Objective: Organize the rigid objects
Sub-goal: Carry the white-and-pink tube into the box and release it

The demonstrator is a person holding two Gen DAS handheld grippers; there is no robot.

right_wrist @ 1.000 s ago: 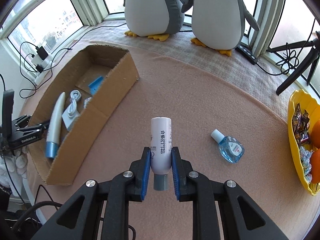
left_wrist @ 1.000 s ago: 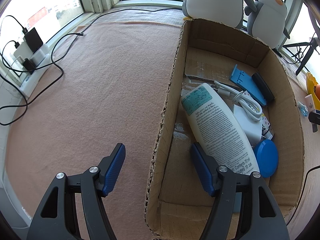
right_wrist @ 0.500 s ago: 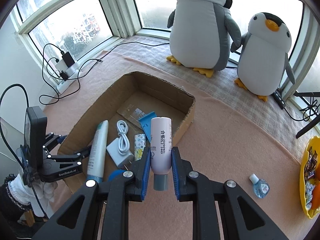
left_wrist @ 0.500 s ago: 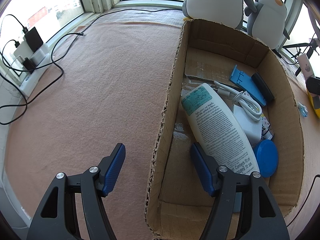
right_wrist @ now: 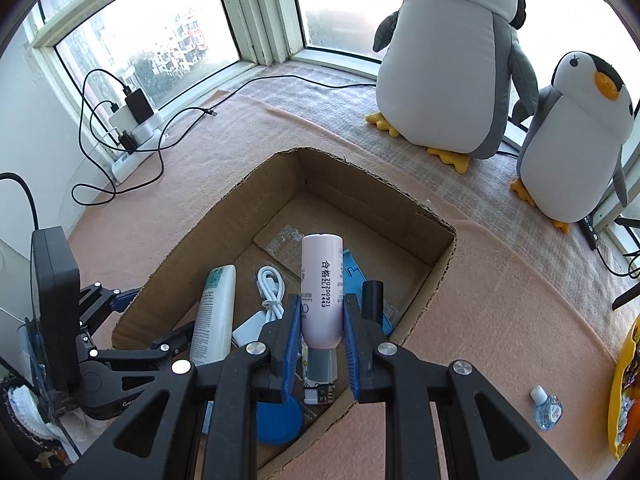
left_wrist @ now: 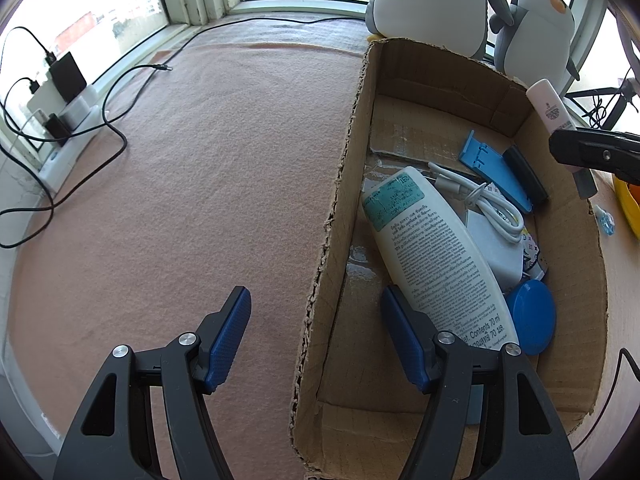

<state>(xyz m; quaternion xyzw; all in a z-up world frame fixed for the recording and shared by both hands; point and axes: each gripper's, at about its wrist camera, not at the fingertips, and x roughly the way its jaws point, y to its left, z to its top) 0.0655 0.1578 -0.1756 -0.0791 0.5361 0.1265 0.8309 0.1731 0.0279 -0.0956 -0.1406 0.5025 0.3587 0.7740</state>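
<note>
My right gripper (right_wrist: 319, 338) is shut on a pale pink tube (right_wrist: 322, 292) with a grey cap and holds it above the open cardboard box (right_wrist: 416, 220). The tube also shows in the left wrist view (left_wrist: 550, 106) over the box's far right wall. The box (left_wrist: 340, 184) holds a white lotion tube (left_wrist: 432, 252), a white charger with cable (left_wrist: 492, 208), a blue holder (left_wrist: 492, 168), a black bar and a blue round lid (left_wrist: 532, 316). My left gripper (left_wrist: 316, 332) is open and straddles the box's left wall.
Two plush penguins (right_wrist: 448, 64) stand by the window behind the box. A small clear eye-drop bottle (right_wrist: 546, 406) lies on the pink cloth at the right, near a yellow bowl (right_wrist: 622, 396) of snacks. A power strip with cables (left_wrist: 60, 120) lies at the left.
My right gripper has carried the pink tube further left, from beside the box to over its contents. The left gripper has not moved.
</note>
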